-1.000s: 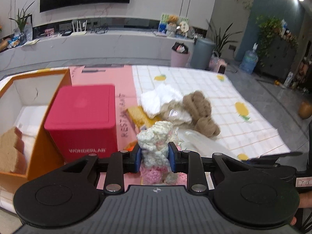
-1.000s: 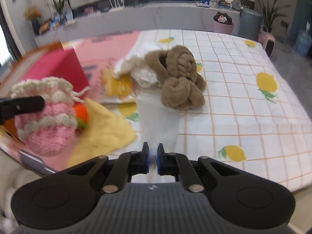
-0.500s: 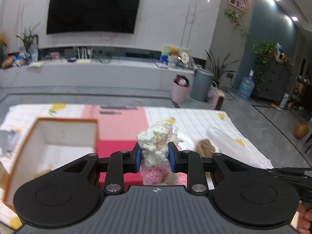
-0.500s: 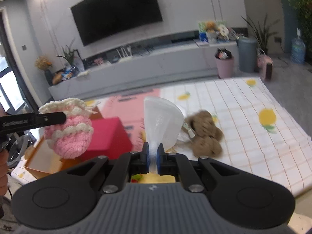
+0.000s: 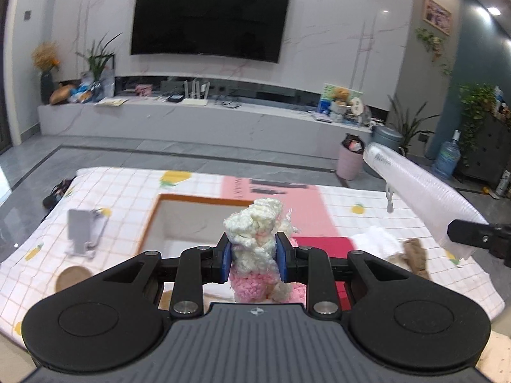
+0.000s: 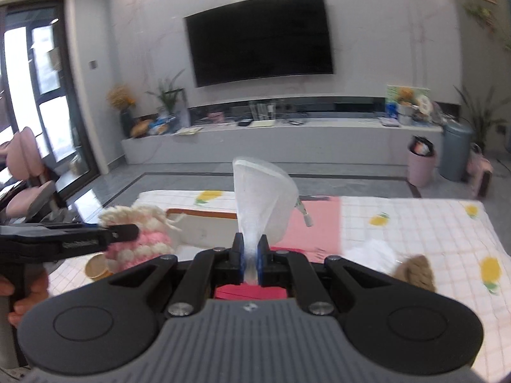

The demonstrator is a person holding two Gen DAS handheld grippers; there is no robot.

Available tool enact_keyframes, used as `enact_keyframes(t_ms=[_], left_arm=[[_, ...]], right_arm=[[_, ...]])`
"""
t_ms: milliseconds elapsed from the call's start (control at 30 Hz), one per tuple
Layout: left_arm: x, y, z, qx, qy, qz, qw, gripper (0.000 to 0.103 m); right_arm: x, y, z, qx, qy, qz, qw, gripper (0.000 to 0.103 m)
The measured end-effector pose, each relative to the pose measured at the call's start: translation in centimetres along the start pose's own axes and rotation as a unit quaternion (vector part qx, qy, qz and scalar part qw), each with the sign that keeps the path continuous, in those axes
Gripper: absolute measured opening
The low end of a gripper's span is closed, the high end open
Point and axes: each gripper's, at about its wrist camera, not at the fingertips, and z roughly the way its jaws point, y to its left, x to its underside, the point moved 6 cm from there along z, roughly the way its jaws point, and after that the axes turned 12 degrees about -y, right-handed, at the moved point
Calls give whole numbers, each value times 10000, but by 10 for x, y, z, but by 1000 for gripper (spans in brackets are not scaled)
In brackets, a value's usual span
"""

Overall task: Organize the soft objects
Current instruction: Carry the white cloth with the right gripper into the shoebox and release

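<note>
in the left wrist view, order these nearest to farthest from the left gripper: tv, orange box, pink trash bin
1. orange box, on the table just beyond the left gripper, slightly left.
2. pink trash bin, on the floor past the table, right.
3. tv, on the far wall.

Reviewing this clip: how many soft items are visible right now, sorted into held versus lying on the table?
Held: 2, the pink-and-cream crocheted pouch in the left gripper and the white mesh bag in the right gripper.
On the table: 2, the white cloth and the brown plush toy.
Total: 4.
</note>
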Motion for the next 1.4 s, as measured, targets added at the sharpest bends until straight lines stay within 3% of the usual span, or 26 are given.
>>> enact_keyframes(t_ms=[300, 500, 667, 800, 900, 1000, 1033, 1100, 1133, 1267, 1400], left_arm=[[8, 59, 28, -60, 65, -67, 9999, 31], [22, 99, 54, -29, 221, -438, 9988, 31], [21, 112, 52, -149, 133, -512, 9985, 31], [21, 115, 54, -93, 198, -580, 9981, 31], [22, 116, 56, -118, 227, -570, 9980, 31], [22, 115, 54, 38, 249, -642, 9976, 31], [22, 114, 53, 133, 273, -696, 9971, 31], [21, 113, 52, 202, 287, -809, 9961, 31], [21, 114, 51, 163, 272, -875, 9957, 31], [18, 115, 47, 68, 207, -820, 9964, 31], [14, 122, 45, -37, 184, -926, 9955, 31]], right_arm=[[28, 74, 69, -510, 452, -394, 9969, 4], [59, 103, 111, -785, 839, -434, 9924, 4], [100, 119, 151, -690, 1384, -899, 9839, 5], [133, 122, 176, -380, 1856, -1695, 9671, 5], [154, 123, 189, -210, 2285, -2303, 9457, 5], [166, 125, 194, -206, 2678, -2558, 9287, 6], [167, 127, 195, -212, 2759, -2511, 9276, 11], [162, 124, 196, -167, 2894, -2163, 9323, 34], [158, 121, 196, -174, 2956, -1924, 9356, 53], [140, 123, 194, -466, 2907, -1520, 9435, 54], [125, 128, 199, -469, 2421, -1681, 9544, 49]])
